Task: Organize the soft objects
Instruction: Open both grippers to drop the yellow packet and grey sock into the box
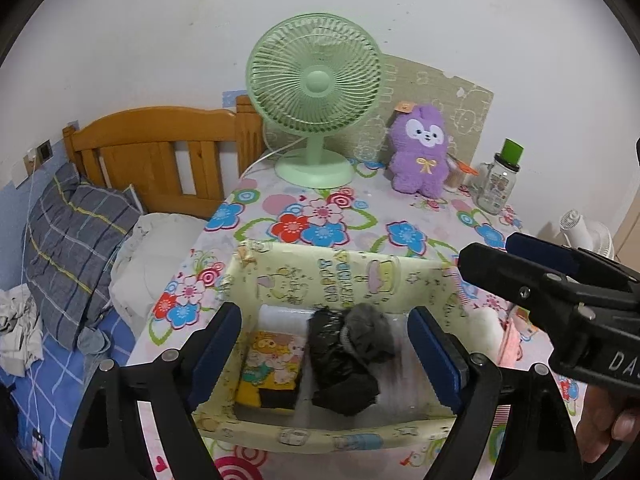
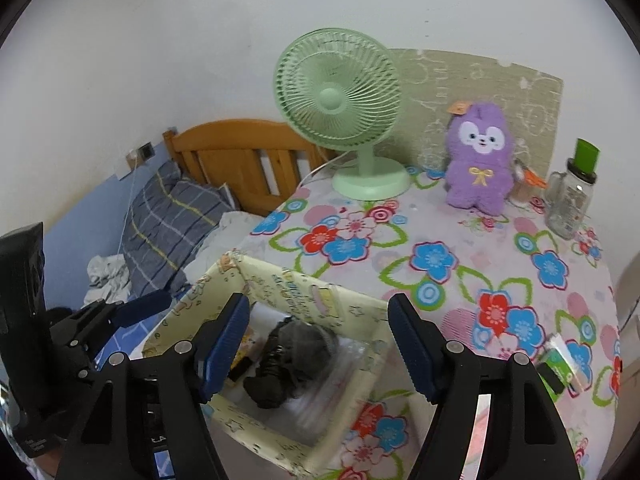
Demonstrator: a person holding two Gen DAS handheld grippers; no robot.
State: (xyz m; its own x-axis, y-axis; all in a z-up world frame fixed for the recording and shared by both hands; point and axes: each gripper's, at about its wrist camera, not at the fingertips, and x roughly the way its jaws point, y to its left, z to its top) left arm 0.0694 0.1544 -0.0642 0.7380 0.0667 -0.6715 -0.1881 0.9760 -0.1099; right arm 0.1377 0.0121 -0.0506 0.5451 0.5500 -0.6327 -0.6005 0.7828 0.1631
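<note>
Both claws, the left claw [image 1: 324, 356] and the right claw [image 2: 318, 344], are spread wide over the box [image 1: 400, 270], and the purple bunny [image 1: 418, 150] at about 1 o'clock looks light and squishy, so pinch its fat tummy.

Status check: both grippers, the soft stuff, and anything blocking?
Left gripper open, empty, over the box. Right gripper open, empty. Dark soft bundles in box; purple plush by fan, path unobstructed.

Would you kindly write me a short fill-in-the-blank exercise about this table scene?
1. The purple plush toy stands to the right of the green ____.
2. The dark socks lie inside the patterned ____.
3. Both the left gripper and right gripper have their jaws ____.

Missing words: fan; box; open
</note>
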